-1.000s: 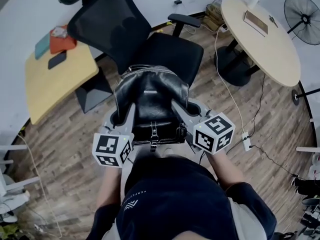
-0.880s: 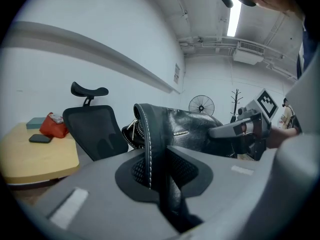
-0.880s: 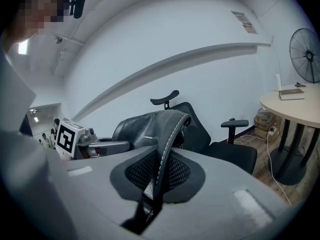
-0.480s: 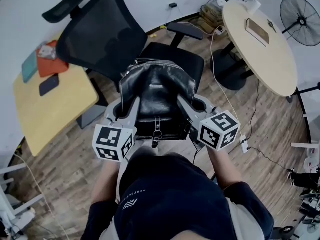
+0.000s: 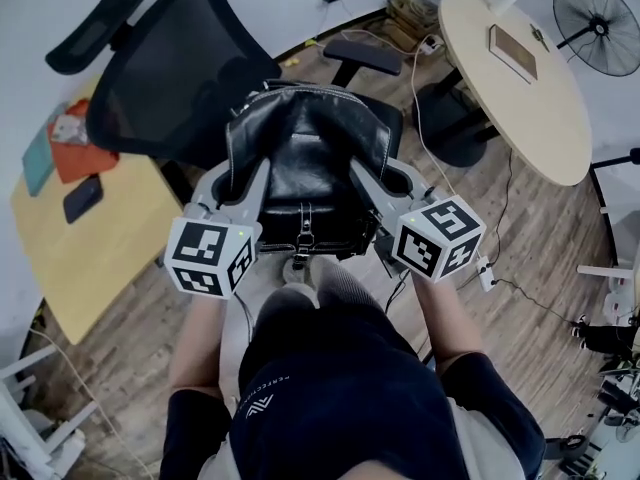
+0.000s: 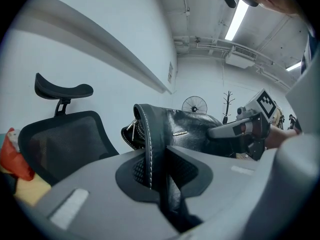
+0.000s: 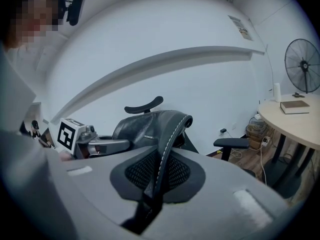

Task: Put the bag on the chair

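A black leather bag (image 5: 308,173) hangs in the air between my two grippers, over the seat of a black mesh office chair (image 5: 165,73). My left gripper (image 5: 237,181) is shut on the bag's left edge; its stitched rim (image 6: 148,149) runs down between the jaws. My right gripper (image 5: 385,181) is shut on the bag's right edge, whose stitched rim (image 7: 162,166) is pinched between the pads. The chair seat is mostly hidden beneath the bag. The chair's headrest (image 7: 143,105) and one armrest (image 7: 231,143) show in the right gripper view.
A yellow desk (image 5: 75,248) with an orange item and a phone stands at the left. A round light table (image 5: 520,73) with a book is at the right, a fan (image 5: 598,13) beyond it. Cables and a power strip (image 5: 487,273) lie on the wooden floor.
The bag and both grippers have moved forward, over the chair seat. The chair now lies nearer and more to the left in the head view.
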Available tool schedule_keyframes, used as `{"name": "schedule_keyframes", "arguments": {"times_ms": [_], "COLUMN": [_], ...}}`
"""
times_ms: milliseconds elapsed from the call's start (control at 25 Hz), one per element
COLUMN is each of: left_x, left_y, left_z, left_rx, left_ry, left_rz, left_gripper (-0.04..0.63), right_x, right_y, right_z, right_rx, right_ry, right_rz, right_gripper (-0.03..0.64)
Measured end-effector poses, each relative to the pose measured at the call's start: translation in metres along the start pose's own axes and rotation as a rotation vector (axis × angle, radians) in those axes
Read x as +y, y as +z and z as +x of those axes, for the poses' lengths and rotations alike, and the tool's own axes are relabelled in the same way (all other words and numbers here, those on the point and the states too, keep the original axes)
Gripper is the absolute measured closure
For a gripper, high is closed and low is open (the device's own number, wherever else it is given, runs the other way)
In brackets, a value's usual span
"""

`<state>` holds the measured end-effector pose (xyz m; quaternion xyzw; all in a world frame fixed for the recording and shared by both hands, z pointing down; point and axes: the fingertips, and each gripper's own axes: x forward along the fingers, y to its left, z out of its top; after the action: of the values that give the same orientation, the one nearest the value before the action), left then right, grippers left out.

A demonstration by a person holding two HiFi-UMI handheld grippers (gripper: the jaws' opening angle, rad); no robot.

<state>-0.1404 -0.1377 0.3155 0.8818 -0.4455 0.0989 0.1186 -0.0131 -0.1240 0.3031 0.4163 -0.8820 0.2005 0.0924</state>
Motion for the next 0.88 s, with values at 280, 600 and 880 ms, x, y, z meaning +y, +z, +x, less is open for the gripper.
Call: {"name": "schedule_keyframes", "arguments": {"times_ms": [280, 600, 880], "left_x": [0.019, 0.046, 0.079], "left_y": [0.01, -0.002, -0.029], "left_z": [0.052, 0.112, 0.165], "left_rx": [0.022, 0.06, 0.091], "left_ry": [0.03, 0.085, 0.131], "left_rz": [-0.002, -0.034, -0.06], "left_gripper": [0.532, 0.531, 0.525], "right_x": [-0.047, -0.103, -0.15], "right_y": [0.018, 0.017, 0.002], "right_z": [0.032, 0.08, 0.13], "right_rx": [0.011, 0.051, 0.075], "right_ry": [0.015, 0.057, 0.082], "right_rz": [0.0, 0.009, 0.016], "right_gripper": [0.591, 0.591, 0.591]}}
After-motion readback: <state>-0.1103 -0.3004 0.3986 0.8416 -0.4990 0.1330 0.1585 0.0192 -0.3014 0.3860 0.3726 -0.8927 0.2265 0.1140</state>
